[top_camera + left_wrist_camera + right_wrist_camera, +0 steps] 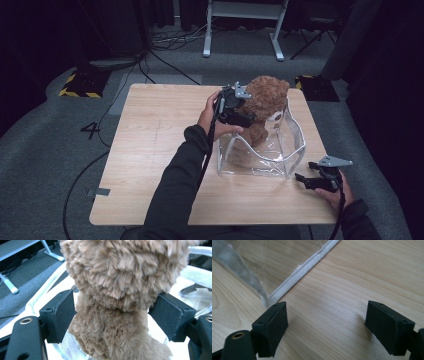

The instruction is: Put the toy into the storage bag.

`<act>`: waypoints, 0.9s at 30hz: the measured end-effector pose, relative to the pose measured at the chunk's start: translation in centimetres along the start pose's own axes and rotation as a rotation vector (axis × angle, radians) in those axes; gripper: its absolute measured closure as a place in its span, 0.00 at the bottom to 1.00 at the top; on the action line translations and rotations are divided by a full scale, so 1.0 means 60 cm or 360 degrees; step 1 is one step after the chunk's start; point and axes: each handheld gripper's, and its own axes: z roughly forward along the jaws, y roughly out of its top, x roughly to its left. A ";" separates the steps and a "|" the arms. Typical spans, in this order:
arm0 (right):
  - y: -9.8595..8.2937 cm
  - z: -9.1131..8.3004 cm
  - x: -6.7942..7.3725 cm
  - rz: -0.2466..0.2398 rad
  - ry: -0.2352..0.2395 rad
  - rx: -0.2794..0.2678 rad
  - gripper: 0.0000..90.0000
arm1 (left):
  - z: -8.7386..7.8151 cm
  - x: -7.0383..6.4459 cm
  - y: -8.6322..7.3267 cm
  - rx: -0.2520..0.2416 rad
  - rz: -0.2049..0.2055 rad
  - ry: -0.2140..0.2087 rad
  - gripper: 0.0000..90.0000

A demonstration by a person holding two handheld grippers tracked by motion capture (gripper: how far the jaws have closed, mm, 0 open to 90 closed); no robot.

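A brown plush teddy bear (267, 97) stands upright in a clear plastic bag with white trim (295, 145) on the right half of the wooden table (150, 150). My left gripper (245, 120) reaches in from the bear's left. In the left gripper view its jaws stand wide, one on each side of the bear's (120, 277) neck, with fur brushing both pads (62, 315). My right gripper (301, 181) rests low at the table's front right, just off the bag's corner. It is open with bare wood between its fingers (274, 325), and the bag's white seam (307, 267) runs ahead of it.
The table's right and front edges lie close to my right gripper. On the grey carpet behind are cables (165, 60), white desk legs (275, 45) and two yellow-and-black striped bases (80, 85).
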 end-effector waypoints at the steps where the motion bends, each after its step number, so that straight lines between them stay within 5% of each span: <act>1: 0.000 0.000 0.000 0.0000 0.0000 0.0000 0.20 | 0.000 0.000 0.000 -0.0014 -0.0002 -0.0011 0.23; 27: 0.000 0.000 0.000 0.0000 -0.0002 0.0000 0.20 | -0.035 0.007 0.001 -0.0075 0.0004 -0.0003 0.23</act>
